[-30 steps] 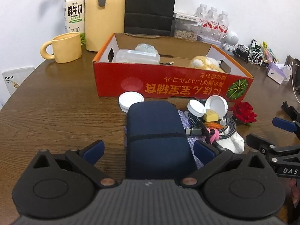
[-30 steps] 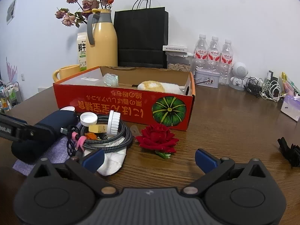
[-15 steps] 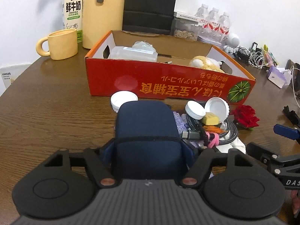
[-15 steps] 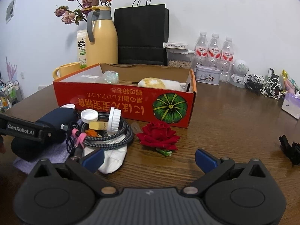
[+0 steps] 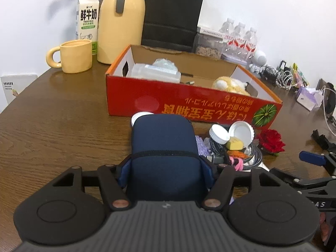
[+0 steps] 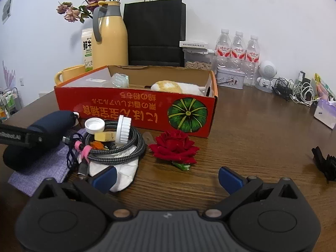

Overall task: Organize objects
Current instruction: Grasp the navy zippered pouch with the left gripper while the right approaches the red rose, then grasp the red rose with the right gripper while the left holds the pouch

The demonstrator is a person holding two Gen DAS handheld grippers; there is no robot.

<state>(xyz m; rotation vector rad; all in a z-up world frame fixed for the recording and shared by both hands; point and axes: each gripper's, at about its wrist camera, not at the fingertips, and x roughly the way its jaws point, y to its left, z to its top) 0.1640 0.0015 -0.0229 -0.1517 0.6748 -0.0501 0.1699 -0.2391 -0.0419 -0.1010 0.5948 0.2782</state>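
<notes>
My left gripper [image 5: 164,171] is shut on a dark blue pouch [image 5: 163,147] and holds it raised off the table, in front of the red cardboard box [image 5: 189,103]. The pouch also shows in the right wrist view [image 6: 42,134], clamped by the left gripper. My right gripper [image 6: 167,178] is open and empty, low over the table before a red rose [image 6: 174,145]. A pile of coiled cable [image 6: 117,145], white caps [image 6: 94,125], a yellow block [image 6: 105,136] and a white cloth [image 6: 124,168] lies left of the rose, on a purple cloth [image 6: 42,170].
The box holds a clear container [image 5: 155,72] and a plush toy [image 5: 229,85]. Behind it stand a yellow mug [image 5: 73,55], milk carton [image 5: 87,21], yellow thermos [image 5: 120,23], black bag [image 6: 155,33] and water bottles [image 6: 237,50]. Cables [image 6: 294,88] and a black object [image 6: 324,161] lie at right.
My left gripper closed on the dark blue pouch and lifted it a little. The right gripper stayed open and barely moved.
</notes>
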